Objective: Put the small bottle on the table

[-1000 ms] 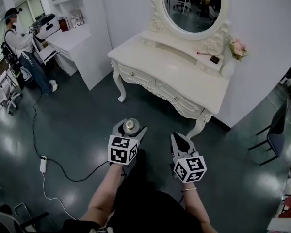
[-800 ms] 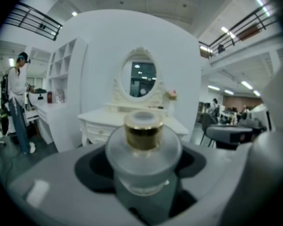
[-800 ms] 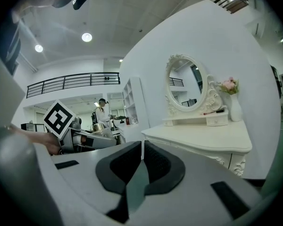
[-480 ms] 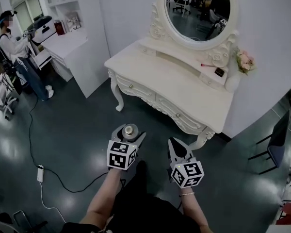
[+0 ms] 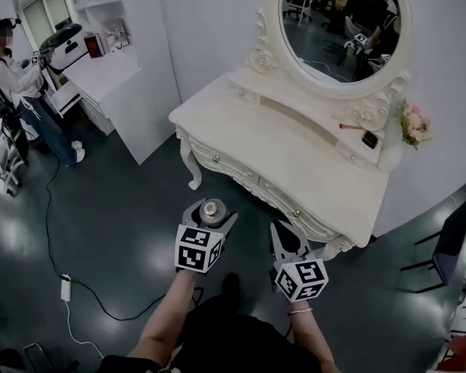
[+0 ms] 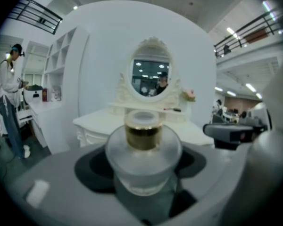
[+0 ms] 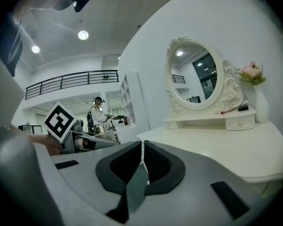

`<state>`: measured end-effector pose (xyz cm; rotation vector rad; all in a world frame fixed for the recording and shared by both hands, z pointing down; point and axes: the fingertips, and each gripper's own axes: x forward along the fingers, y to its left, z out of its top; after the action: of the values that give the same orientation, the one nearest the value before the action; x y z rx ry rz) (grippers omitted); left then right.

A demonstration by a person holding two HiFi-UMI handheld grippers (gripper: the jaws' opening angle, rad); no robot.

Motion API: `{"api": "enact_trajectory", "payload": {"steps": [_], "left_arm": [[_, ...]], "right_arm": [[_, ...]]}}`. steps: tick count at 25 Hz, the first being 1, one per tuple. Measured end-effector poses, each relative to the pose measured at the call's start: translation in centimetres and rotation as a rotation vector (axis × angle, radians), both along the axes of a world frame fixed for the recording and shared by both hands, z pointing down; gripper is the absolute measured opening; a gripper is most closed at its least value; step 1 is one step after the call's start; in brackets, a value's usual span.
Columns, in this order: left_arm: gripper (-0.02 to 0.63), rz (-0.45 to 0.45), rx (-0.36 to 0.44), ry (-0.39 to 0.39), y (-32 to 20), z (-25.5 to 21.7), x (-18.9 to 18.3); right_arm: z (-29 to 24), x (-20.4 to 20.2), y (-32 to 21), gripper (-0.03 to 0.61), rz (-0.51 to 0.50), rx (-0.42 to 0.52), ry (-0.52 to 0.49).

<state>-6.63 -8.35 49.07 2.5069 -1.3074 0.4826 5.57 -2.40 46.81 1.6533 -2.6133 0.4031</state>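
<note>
Currently, item one: small bottle [image 6: 142, 149], frosted glass with a gold collar, upright at lower centre of the head view. It is clamped between the widely spread fingers [image 6: 47, 182] of the left gripper [image 5: 210, 208], above the dark floor [image 5: 124, 208] and apart from the white counter [image 5: 295, 146]. Item two: right gripper [image 5: 279, 228], just right of the left one, fingers pressed together on nothing. Item three: oval mirror [image 5: 338, 22] and pink flowers [image 5: 414, 123] at the counter's back, upper right; a person [image 5: 12, 61] stands upper left.
</note>
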Motion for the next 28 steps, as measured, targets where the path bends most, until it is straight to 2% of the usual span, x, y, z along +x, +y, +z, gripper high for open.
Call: {"api": "enact_trajectory", "payload": {"steps": [10,21,28], "left_arm": [[0.339,0.024,-0.008,0.0,-7.6,0.5,-0.2],[0.339,0.049,-0.011,-0.01,-12.4,0.9,0.7],[0.339,0.052,0.006,-0.014,-16.3,0.8,2.1]], "right_arm": [[0.8,-1.0,-7.1,0.005,0.011,-0.028,0.009],[1.5,-0.7,-11.5,0.005,0.02,-0.049,0.022],[1.0,0.5,-15.2,0.005,0.016,-0.029,0.024]]}}
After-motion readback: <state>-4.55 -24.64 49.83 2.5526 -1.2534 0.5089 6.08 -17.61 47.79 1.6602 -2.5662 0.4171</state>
